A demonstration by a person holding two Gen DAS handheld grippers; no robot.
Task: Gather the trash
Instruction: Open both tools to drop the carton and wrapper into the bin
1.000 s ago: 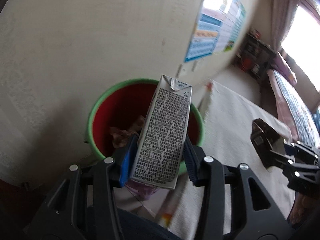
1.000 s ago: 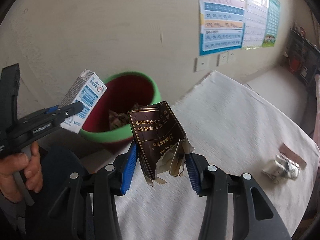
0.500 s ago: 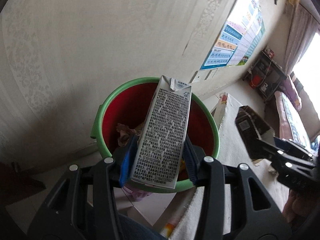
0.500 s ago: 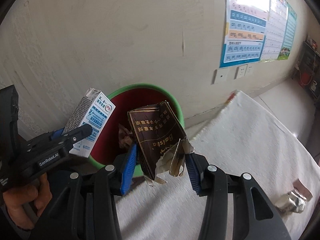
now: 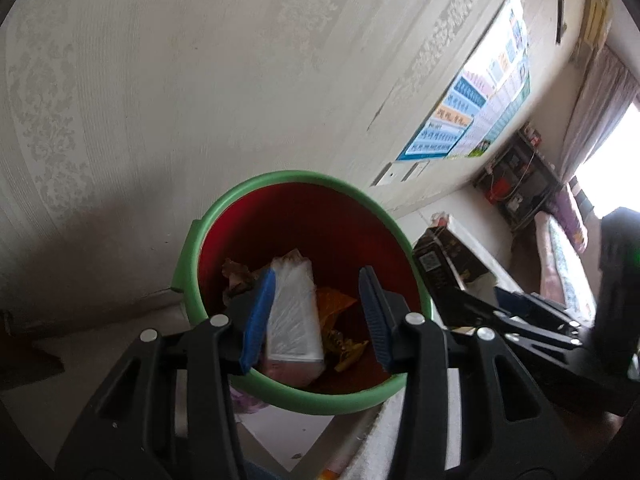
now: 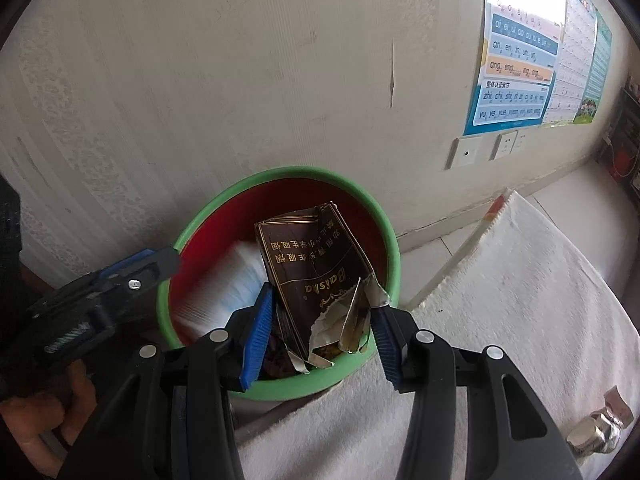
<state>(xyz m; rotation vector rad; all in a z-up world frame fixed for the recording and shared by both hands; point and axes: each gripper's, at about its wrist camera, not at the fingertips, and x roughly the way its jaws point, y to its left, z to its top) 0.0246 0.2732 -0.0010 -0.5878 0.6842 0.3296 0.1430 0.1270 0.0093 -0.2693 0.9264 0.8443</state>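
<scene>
A red bin with a green rim stands against the wall. My left gripper is open above it. The white milk carton, blurred, is falling free inside the bin; it also shows in the right wrist view. My right gripper is shut on a torn dark brown cigarette pack and holds it over the bin's near rim. That pack and the right gripper show at the right of the left wrist view.
Wrappers and an orange packet lie in the bin. A white cloth-covered table is to the right, with crumpled foil trash on it. Posters and wall sockets are behind.
My left gripper opened and the milk carton dropped into the bin. My right gripper carried the cigarette pack left to above the bin.
</scene>
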